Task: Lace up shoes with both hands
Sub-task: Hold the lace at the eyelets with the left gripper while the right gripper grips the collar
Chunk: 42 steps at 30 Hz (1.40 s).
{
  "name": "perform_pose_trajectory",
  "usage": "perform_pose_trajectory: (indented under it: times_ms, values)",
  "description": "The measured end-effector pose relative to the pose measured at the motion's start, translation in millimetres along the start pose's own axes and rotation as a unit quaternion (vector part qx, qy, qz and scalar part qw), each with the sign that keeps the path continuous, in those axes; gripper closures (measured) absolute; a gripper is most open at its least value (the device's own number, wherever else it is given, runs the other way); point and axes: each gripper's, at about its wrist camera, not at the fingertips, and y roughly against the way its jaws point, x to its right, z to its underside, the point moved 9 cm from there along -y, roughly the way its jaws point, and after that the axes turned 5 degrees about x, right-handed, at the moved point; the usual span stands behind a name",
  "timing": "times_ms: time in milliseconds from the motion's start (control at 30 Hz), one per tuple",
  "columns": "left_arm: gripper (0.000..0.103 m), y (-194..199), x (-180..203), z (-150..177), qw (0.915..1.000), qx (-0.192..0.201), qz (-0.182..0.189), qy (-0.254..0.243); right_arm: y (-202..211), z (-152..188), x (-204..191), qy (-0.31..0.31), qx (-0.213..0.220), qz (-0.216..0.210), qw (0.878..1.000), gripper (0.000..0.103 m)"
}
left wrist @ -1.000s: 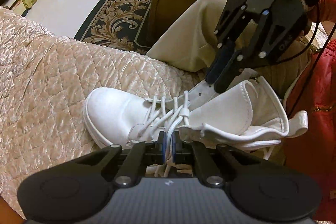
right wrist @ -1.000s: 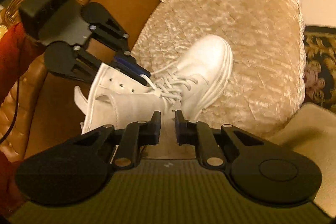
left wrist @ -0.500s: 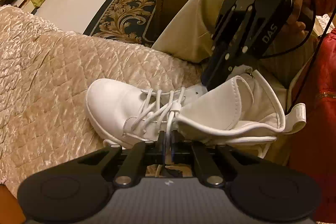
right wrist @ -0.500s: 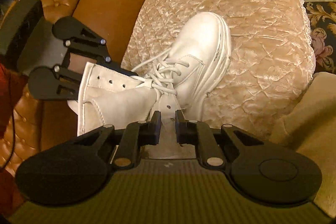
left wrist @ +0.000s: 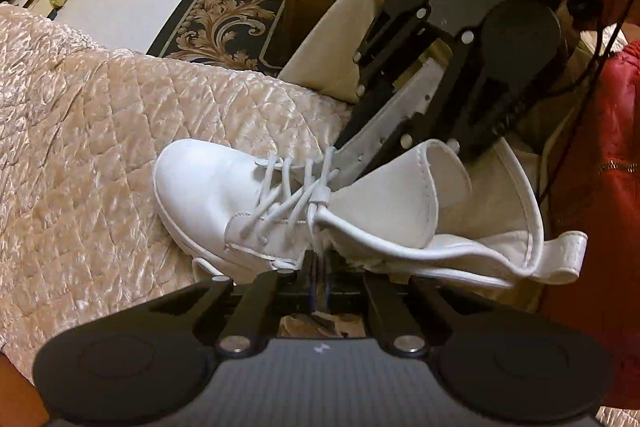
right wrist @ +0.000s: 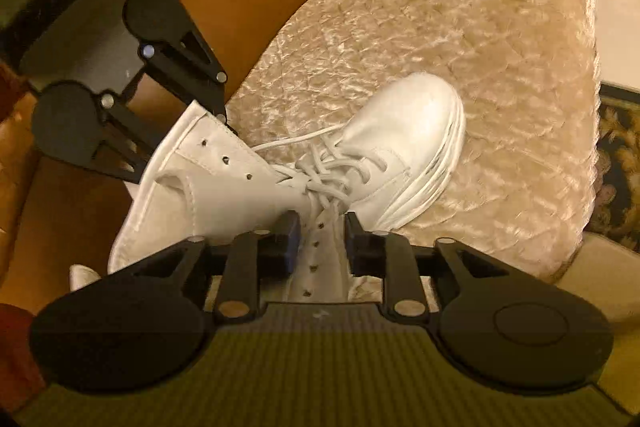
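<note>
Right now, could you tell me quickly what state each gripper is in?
Left gripper: shut on the white lace.
Right gripper: open, jaws just widened; the boot's eyelet flap lies between them, not pinched.

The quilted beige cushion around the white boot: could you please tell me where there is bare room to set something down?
The quilted beige cushion lies bare beyond the white lace-up boot's toe and along its sole side. It is crowded at the boot's shaft, where the left gripper, shut on a white lace, and the open right gripper work.
</note>
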Motion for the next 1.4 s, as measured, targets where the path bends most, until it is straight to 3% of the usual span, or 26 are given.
perform_pose_trajectory:
  times_ms: [67,167,267,433,533,767,1033,1133,1267,1400]
  values:
    - [0.101,1,-1,0,1.0,0.004,0.004,0.001,1,-1,4,-0.002,0.007,0.017,1.0,0.05]
    - [0.101,3,-3,-4,0.9999,0.009,0.013,0.001,2,-3,11,-0.016,0.021,0.034,0.999,0.048]
    - [0.101,-1,3,-7,0.9998,0.004,0.014,-0.014,11,-12,15,-0.001,0.067,0.087,0.994,0.048]
    - [0.099,-3,2,-8,0.9998,0.01,0.015,-0.014,5,-11,21,0.004,0.023,0.086,0.996,0.048]
    - [0.088,-7,-2,-9,0.9997,0.005,-0.006,-0.023,6,-10,27,-0.003,0.013,0.089,0.996,0.036]
    - [0.088,-5,-1,-14,0.9985,0.002,-0.017,-0.052,15,-4,19,0.017,0.024,0.076,0.997,0.036]
    - [0.089,-4,-1,-18,0.9982,0.016,-0.028,-0.05,7,-8,9,0.104,-0.033,0.091,0.99,0.036]
    - [0.096,-7,0,-16,0.9973,0.006,-0.041,-0.061,-8,-12,8,0.121,-0.067,0.099,0.986,0.031]
    - [0.096,-4,-3,-11,0.9975,0.006,-0.049,-0.051,-14,-17,6,0.1,-0.055,0.097,0.989,0.031]
    - [0.096,-6,-1,-15,0.9977,0.012,-0.044,-0.05,-10,-9,18,0.021,-0.027,0.103,0.994,0.027]
